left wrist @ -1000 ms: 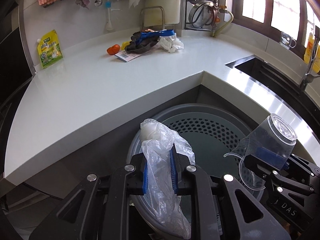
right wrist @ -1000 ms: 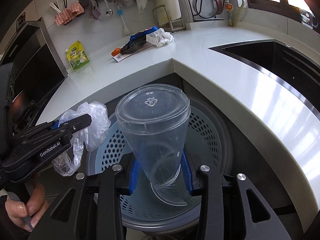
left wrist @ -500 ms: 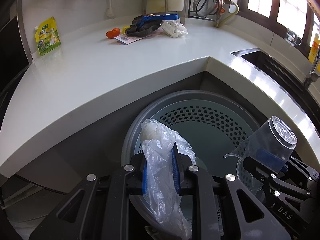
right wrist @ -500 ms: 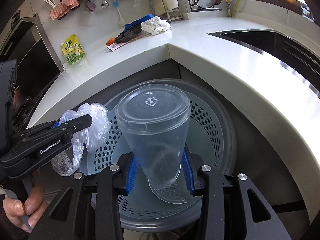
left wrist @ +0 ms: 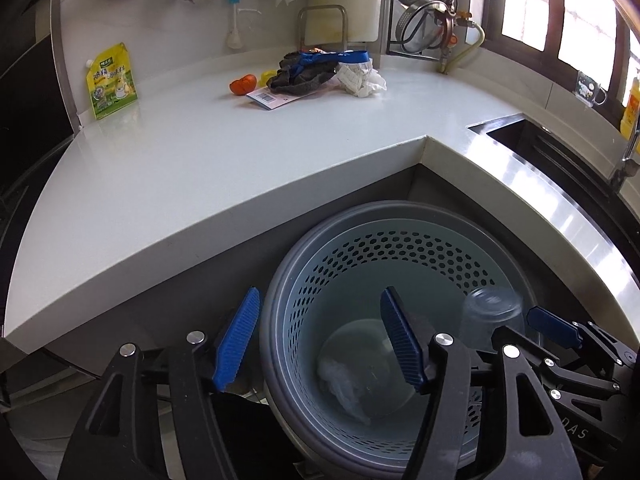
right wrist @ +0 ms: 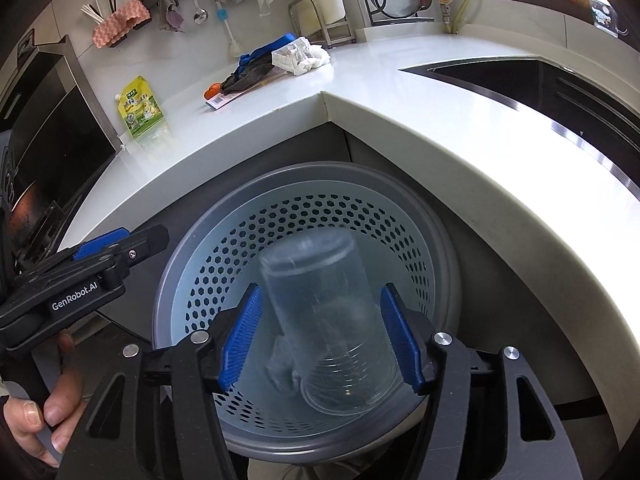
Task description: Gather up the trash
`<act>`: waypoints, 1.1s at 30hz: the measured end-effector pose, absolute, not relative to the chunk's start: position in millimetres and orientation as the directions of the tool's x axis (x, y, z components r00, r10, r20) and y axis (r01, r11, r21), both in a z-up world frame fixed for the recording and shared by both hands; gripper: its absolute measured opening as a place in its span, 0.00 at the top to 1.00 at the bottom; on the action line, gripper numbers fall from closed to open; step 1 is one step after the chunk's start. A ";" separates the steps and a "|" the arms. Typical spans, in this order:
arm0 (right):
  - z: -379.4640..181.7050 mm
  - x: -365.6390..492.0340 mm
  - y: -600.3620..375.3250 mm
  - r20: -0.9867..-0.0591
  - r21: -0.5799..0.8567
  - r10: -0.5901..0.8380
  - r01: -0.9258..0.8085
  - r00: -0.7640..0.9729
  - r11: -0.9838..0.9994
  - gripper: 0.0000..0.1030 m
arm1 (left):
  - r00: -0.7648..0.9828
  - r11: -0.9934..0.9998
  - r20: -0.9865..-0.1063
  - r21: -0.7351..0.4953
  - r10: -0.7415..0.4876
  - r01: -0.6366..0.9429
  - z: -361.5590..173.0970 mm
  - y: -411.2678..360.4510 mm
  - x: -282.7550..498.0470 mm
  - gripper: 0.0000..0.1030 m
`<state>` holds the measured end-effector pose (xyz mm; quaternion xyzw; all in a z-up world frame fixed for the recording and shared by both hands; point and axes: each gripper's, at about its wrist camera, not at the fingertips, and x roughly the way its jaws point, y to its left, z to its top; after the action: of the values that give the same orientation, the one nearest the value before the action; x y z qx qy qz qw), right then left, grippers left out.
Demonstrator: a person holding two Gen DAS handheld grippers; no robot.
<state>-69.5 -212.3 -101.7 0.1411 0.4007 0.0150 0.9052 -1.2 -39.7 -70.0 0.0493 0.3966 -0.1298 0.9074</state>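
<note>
The clear plastic cup (right wrist: 328,320), blurred and base-up, sits between the right gripper (right wrist: 320,344) fingers, which have just been opening and no longer press it; I judge it light, stiff, slippery, best pinched across its wall; one cup. The crumpled clear plastic bag (left wrist: 344,384) lies below the left gripper (left wrist: 316,340), whose fingers have just spread, empty; soft, weightless, grabbable anywhere; one bag. Both are over the one perforated pale-blue bin (right wrist: 404,224); a small litter pile (left wrist: 312,76) waits on the tabletop (left wrist: 200,168) beyond.
</note>
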 end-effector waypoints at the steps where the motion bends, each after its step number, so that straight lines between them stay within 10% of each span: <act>1: -101.5 -69.6 -212.4 -0.720 0.267 0.140 0.085 0.679 0.960 0.42 | 0.649 0.961 -0.735 -0.015 -0.198 0.275 -70.4 -39.7 -0.9 0.39; 33: -98.9 -72.8 -211.7 -0.717 0.263 0.132 0.089 0.684 0.961 0.42 | 0.666 0.968 -0.726 0.003 -0.171 0.251 -65.5 -34.5 -4.2 0.11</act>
<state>-72.8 -211.7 -98.9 0.1396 0.3974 0.0119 0.9069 -4.2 -34.5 -65.5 0.0511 0.3918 -0.1156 0.9113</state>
